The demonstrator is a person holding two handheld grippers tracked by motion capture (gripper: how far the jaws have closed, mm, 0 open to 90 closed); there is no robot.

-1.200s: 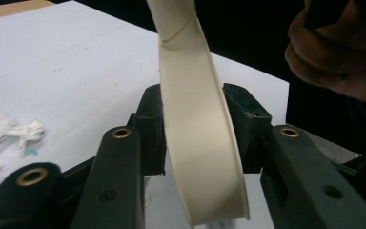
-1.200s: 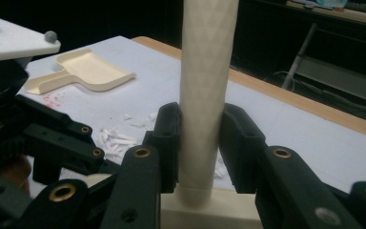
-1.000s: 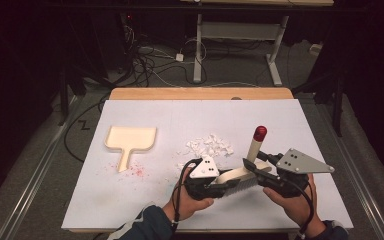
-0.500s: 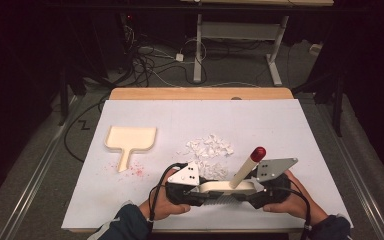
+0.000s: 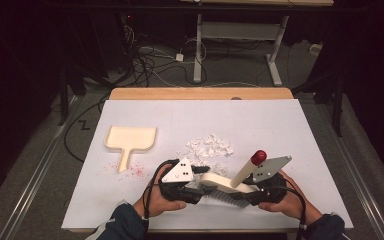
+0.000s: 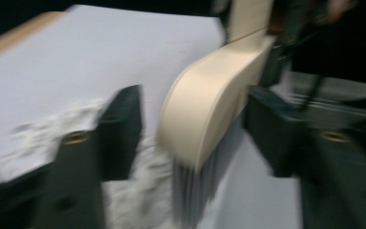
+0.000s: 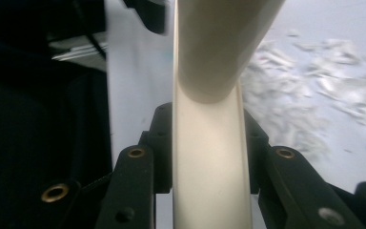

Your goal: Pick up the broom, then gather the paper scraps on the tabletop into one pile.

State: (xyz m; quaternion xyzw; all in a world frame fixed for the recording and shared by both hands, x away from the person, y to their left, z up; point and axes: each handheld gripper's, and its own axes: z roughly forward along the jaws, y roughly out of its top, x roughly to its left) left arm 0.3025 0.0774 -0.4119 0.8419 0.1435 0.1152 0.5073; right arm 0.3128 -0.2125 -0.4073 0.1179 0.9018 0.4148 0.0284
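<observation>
High view: white board on table (image 5: 300, 125), brush (image 5: 228, 185) lying near the front edge between the two hands, cream back up, bristles on the board, handle angled up and ending in a red knob (image 5: 259, 156). Left gripper (image 5: 196, 180) at the brush's left end, right gripper (image 5: 252, 192) at its right end. Heap of white paper scraps (image 5: 207, 147) just behind the brush. Cream dustpan (image 5: 129, 141) lies flat, well to the left, with pink specks (image 5: 137, 169) near its handle.

Left gripper view: blurred. Jaws stand apart, having just opened; the brush's rounded end sits between them, a gap on each side, pads not pressing. Scraps lie under the left jaw.

Right gripper view: jaws have just closed and clamp the brush's cream back from both sides; handle rises at the top, scraps to the right.
</observation>
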